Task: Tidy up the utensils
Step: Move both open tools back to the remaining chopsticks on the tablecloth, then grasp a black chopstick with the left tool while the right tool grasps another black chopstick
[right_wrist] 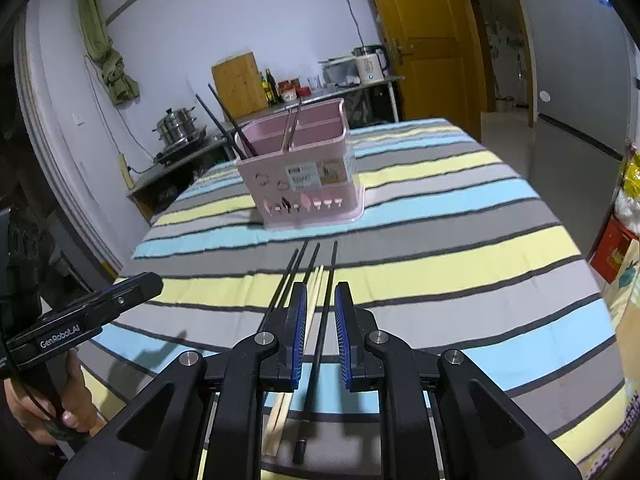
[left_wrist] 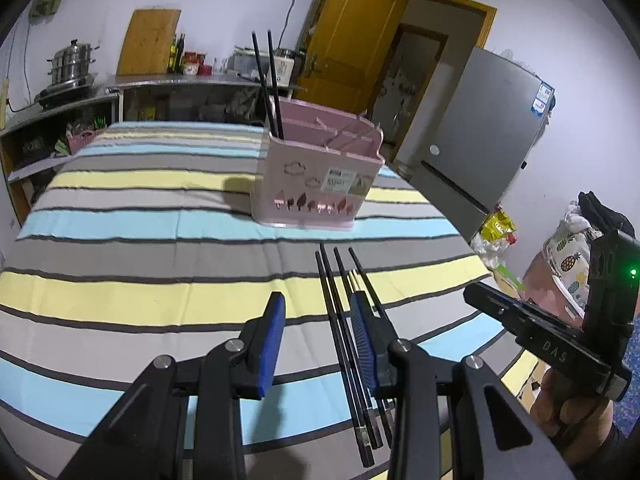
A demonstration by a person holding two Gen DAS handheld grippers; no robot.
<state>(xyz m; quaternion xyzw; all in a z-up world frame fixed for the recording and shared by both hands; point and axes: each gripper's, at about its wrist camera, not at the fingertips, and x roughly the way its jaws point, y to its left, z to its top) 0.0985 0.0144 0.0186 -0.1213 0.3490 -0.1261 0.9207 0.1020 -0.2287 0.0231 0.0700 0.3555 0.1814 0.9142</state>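
Observation:
A pink utensil holder point(left_wrist: 316, 184) point(right_wrist: 304, 176) stands on the striped table, with two black chopsticks point(left_wrist: 268, 84) point(right_wrist: 226, 128) upright in its left compartment. Several black chopsticks point(left_wrist: 344, 344) point(right_wrist: 320, 300) and a pale wooden pair point(right_wrist: 308, 320) lie side by side on the cloth near me. My left gripper point(left_wrist: 320, 336) is open and empty, hovering just left of the lying chopsticks. My right gripper point(right_wrist: 320, 320) is open, its jaws standing either side of a black chopstick above the cloth. The wooden pair barely shows in the left wrist view.
The striped tablecloth point(left_wrist: 160, 248) point(right_wrist: 460, 240) covers the table. A counter with a steel pot point(left_wrist: 72, 64), bottles and a kettle point(right_wrist: 370, 66) lies behind. A grey fridge point(left_wrist: 488, 132) and yellow door point(left_wrist: 360, 36) stand at the right.

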